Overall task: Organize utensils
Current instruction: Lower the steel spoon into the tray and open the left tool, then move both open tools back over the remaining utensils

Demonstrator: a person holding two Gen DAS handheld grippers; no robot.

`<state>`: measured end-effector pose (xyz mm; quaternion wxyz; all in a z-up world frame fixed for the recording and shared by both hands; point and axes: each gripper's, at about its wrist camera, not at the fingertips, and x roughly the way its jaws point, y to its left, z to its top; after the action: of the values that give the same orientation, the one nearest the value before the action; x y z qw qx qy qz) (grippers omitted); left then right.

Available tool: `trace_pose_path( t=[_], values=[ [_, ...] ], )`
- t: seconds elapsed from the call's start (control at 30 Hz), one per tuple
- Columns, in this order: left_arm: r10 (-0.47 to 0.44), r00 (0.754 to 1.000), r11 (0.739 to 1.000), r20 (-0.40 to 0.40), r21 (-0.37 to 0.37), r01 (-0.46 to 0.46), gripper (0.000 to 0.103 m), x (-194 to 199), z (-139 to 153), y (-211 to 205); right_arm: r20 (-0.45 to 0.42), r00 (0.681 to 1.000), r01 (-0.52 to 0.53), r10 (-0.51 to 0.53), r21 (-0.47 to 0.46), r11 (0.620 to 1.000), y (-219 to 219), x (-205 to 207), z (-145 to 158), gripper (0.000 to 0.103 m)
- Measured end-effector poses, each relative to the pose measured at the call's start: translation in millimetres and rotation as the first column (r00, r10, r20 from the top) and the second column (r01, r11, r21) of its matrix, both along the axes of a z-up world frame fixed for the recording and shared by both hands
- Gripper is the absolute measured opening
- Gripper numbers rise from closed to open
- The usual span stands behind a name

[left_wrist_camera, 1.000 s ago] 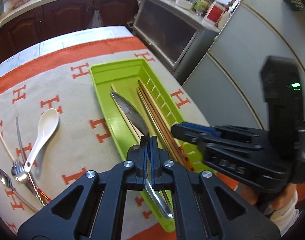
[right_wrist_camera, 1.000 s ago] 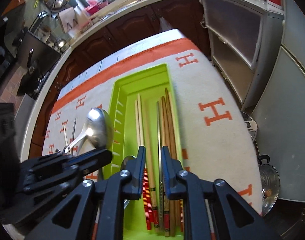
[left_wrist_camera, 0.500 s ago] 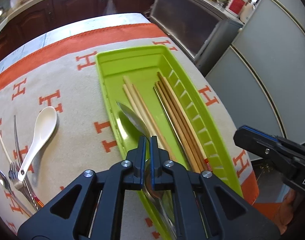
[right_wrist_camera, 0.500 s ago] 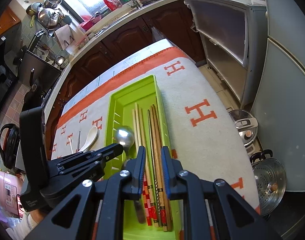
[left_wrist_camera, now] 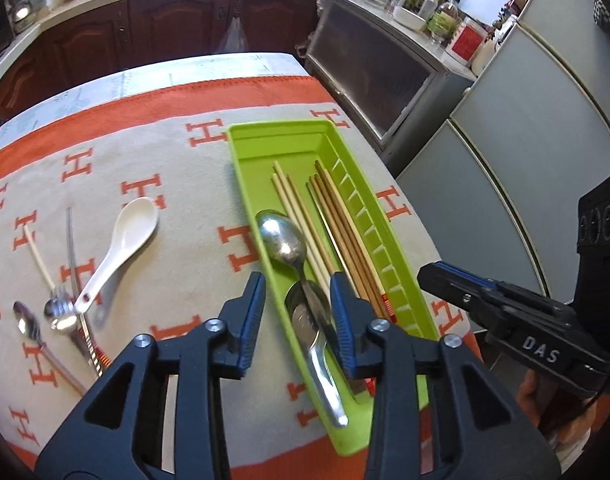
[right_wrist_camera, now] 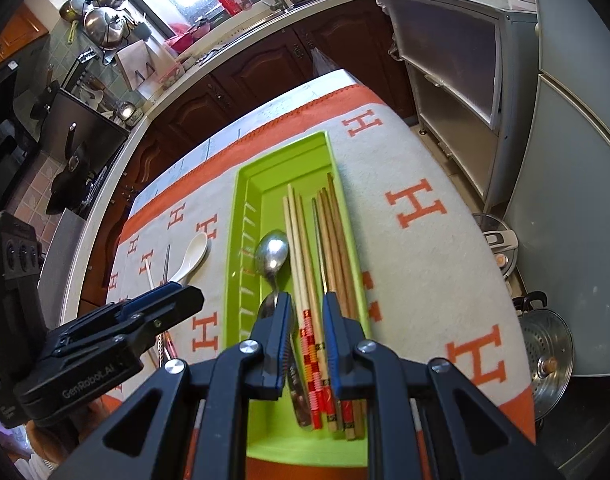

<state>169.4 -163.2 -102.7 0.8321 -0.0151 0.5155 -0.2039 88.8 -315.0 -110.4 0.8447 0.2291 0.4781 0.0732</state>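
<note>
1. Steel spoon (left_wrist_camera: 283,238) is now lying flat in the green tray (left_wrist_camera: 289,140), bowl up, beside the pale chopsticks (left_wrist_camera: 301,216); half a second ago the left gripper (left_wrist_camera: 297,312) was pinching it edge-on above the tray, and its fingers have since sprung apart.
2. The left gripper is hovering with its jaws spread wide, straddling the spoon's handle and a second spoon (left_wrist_camera: 317,344) beneath it, gripping nothing.
3. The right gripper (right_wrist_camera: 307,336) is sitting over the tray's near end, jaws parted narrowly with the patterned chopstick ends (right_wrist_camera: 311,364) showing between them; whether the pads are touching them, I cannot tell.
4. Brown chopsticks (right_wrist_camera: 335,240) are lying along the tray's right wall, the spoon (right_wrist_camera: 271,254) nearer the ribbed left wall.
5. Open cloth (left_wrist_camera: 193,248) is stretching left of the tray, up to a white spoon (left_wrist_camera: 121,244), a fork (left_wrist_camera: 59,312) and more cutlery near the table's left edge.
</note>
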Motion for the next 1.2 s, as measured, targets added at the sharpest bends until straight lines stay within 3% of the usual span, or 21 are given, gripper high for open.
trace_pose_path(
  t=[0.63,1.2],
  values=[
    [0.105,0.994,0.993,0.03,0.043,-0.106,0.031,-57,14,75,0.011,0.992,-0.121,0.122,-0.051,0.991,66,-18,20,0.016],
    [0.265,0.964,0.964,-0.018,0.017,-0.264,0.031,-61,-2,175,-0.063,0.958,-0.284,0.278,-0.107,0.953,158,-3,12,0.016]
  ],
)
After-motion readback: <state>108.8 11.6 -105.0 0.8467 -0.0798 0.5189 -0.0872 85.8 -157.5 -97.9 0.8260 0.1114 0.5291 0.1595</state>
